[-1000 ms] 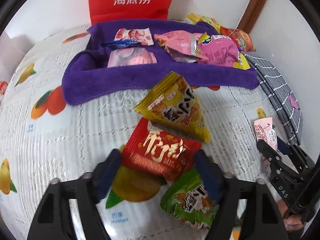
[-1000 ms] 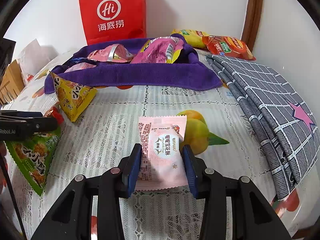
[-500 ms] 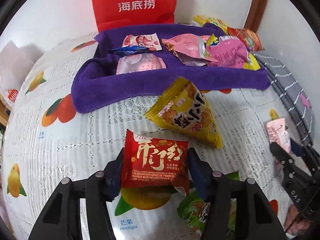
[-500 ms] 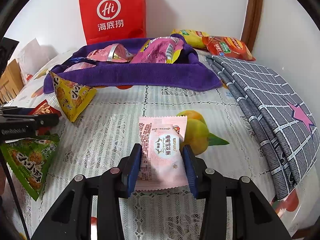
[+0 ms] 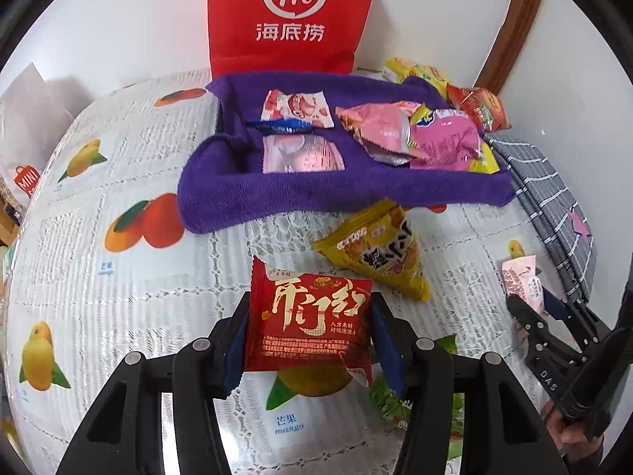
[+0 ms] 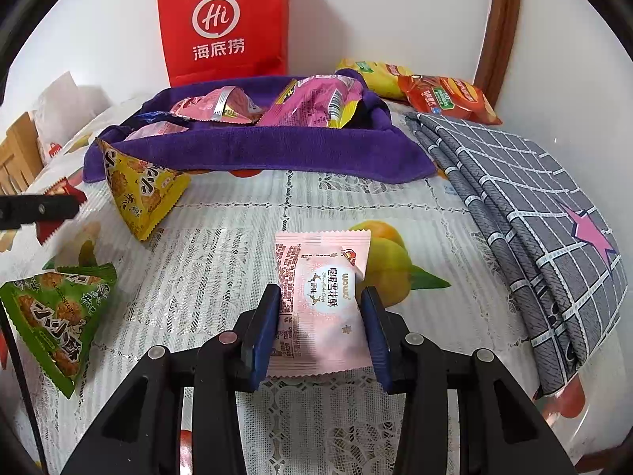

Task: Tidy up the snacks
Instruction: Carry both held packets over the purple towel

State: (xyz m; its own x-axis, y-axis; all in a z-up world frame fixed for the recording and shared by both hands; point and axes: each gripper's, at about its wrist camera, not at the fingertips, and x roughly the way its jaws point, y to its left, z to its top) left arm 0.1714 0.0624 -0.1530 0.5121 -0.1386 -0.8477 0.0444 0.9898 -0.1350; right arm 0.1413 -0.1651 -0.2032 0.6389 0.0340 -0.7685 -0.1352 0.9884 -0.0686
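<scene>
The left gripper (image 5: pixel 308 336) had just closed on the red snack packet (image 5: pixel 310 326); the right gripper (image 6: pixel 322 330) pinched the pink nougat packet (image 6: pixel 320 304); the purple towel-lined tray (image 5: pixel 340 194) lay straight ahead, nearer the left

1. Looks like someone's home, pretty much a dining or side table (image 6: pixel 245 261) pushed into a corner against white walls.
2. The table has that plastic lace-pattern cover printed with mangoes and oranges, classic household stuff.
3. A red Haidilao takeaway bag (image 5: pixel 290 16) leans on the wall at the back, and a white Miniso bag (image 5: pixel 23 150) sits off to the left.
4. There's a brown wooden door or window frame (image 6: pixel 500 23) in the corner.
5. A purple towel (image 5: pixel 316 194) and a folded grey checked cloth (image 6: pixel 526 198) are lying around, with loose snack packets (image 5: pixel 399 134) everywhere.
</scene>
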